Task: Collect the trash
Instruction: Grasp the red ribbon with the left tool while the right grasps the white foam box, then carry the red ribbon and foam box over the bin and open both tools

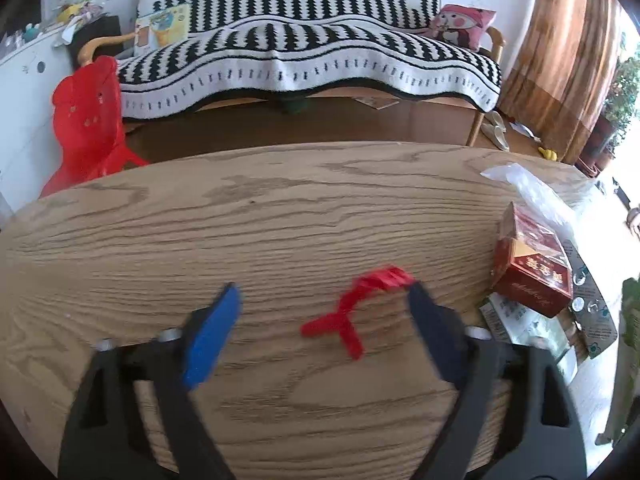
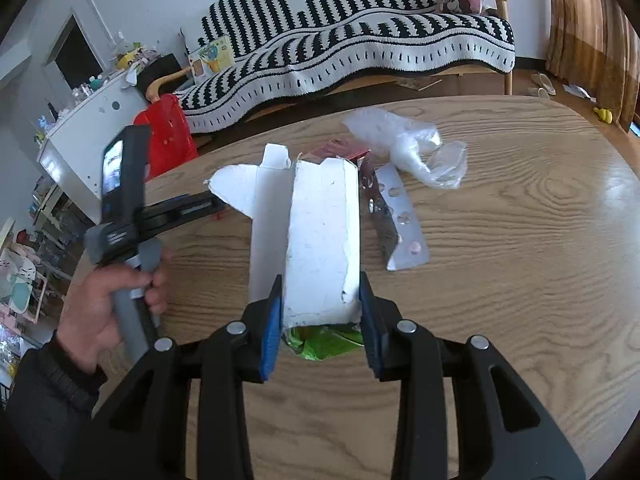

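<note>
In the left wrist view my left gripper (image 1: 322,294) is open just above the wooden table (image 1: 248,232). A twisted red plastic scrap (image 1: 352,312) lies between its fingers, touching the right fingertip (image 1: 420,296). A red cigarette box (image 1: 528,268) and a clear plastic bag (image 1: 532,196) lie to the right. In the right wrist view my right gripper (image 2: 320,288) is shut on a torn white cardboard box (image 2: 320,236) with a green wrapper (image 2: 324,342) inside. A silver blister pack (image 2: 400,220) and the clear bag (image 2: 408,148) lie beyond it.
A striped sofa (image 1: 304,56) stands behind the table. A red plastic stool (image 1: 88,120) stands at the table's left. The person's left hand (image 2: 104,304) holds the other gripper's handle at the left of the right wrist view. More packaging (image 1: 520,320) lies under the cigarette box.
</note>
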Available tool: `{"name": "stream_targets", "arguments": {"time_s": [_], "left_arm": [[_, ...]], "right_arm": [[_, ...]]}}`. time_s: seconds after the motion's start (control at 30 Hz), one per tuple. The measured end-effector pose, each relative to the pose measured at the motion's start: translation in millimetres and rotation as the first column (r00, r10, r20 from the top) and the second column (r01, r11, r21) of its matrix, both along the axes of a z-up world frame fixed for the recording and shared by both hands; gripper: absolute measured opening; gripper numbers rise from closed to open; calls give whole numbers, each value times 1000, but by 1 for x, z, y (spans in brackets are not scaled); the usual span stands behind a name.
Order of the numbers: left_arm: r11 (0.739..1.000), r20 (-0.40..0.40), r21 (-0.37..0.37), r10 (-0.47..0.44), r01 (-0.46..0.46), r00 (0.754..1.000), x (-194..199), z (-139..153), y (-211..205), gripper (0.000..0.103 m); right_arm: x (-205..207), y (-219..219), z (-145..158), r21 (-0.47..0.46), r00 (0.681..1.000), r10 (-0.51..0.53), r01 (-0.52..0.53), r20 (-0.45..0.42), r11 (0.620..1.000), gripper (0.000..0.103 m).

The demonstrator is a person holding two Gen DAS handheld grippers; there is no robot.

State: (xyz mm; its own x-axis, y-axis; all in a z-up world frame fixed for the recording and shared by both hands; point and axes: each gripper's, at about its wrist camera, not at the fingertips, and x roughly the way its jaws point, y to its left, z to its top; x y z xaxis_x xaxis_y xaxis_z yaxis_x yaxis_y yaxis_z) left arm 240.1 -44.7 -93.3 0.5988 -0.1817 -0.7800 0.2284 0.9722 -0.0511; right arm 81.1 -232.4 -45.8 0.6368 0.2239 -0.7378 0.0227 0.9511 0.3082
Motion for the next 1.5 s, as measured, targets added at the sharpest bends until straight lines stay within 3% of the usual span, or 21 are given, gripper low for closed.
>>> {"name": "stream_targets", "arguments": {"time_s": [0.07,0.1,0.13,0.2,0.5,0.67,0.8,0.9,0.97,1.17,1.33,1.5], "left_arm": [[1000,4,21,2,-2,1000,-3,-1,-4,46],[998,10,55,1,-2,1000,-5,0,-8,27],[998,8,66,0,-1,1000,-6,0,-10,15],[999,-4,42,10,-10,1000,-10,2,-10,9],[999,24,37,10,-11,1000,-53,33,-27,8],[994,67,10,-108,107,992,-102,64,-81,8],[972,105,2,-235,236,966,-149,79,-140,8],[937,115,-18,-344,349,932,-186,87,-192,8],[900,124,-23,-429,435,895,-218,90,-231,8],[782,125,-55,-611,621,781,-303,86,-328,8],[681,100,-72,-722,729,684,-369,70,-391,8],[608,61,-60,-789,791,611,-413,47,-431,8]], "right_arm": [[-9,-4,5,-8,1000,-4,4,5,1000,34],[-13,-6,7,-12,1000,-8,8,8,1000,34],[-18,-10,9,-15,1000,-15,15,11,1000,34],[-29,-20,14,-20,999,-35,35,18,999,34],[-90,-82,37,-57,987,-156,158,49,986,34],[-135,-138,40,-95,963,-265,268,43,959,34],[-178,-186,41,-115,934,-354,357,42,927,34],[-211,-221,39,-144,903,-428,429,40,892,34],[-239,-248,36,-188,867,-497,495,42,848,34],[-316,-319,16,-205,769,-639,626,0,752,34],[-361,-363,-12,-203,707,-701,676,-89,708,34],[-378,-392,-37,-177,671,-719,697,-182,695,34]]}}
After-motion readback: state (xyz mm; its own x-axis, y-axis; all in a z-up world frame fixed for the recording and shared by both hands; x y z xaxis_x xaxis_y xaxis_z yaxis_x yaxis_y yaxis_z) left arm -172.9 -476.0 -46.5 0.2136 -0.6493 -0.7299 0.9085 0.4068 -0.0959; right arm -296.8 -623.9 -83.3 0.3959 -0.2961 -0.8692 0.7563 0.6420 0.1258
